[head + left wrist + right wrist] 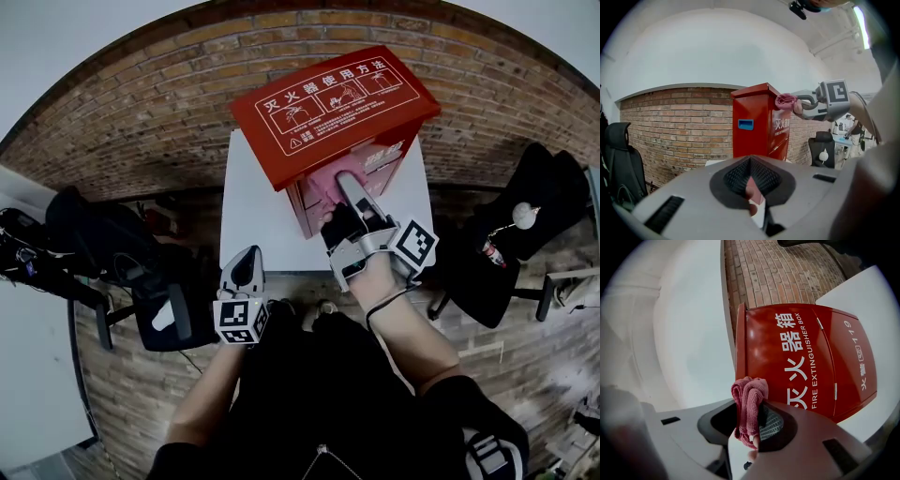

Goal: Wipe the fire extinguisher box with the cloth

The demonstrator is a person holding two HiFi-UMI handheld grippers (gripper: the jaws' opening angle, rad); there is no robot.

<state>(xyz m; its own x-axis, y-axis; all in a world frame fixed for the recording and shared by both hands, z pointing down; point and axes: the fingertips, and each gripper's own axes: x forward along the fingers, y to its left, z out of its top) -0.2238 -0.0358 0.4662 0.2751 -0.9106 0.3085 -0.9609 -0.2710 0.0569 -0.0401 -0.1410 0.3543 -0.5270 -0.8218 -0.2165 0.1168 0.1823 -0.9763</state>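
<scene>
The red fire extinguisher box stands on a white table, its lid printed with white instructions. My right gripper reaches to the box's front face, shut on a bunched pink cloth. In the right gripper view the cloth sticks up from the jaws just beside the box's lettered front. From the left gripper view, the cloth touches the box's upper front corner. My left gripper hangs at the table's near edge, shut and holding nothing, well short of the box.
A brick wall runs behind the table. A black office chair stands to the left and another chair to the right. The person's dark-clothed legs fill the space below the table's front edge.
</scene>
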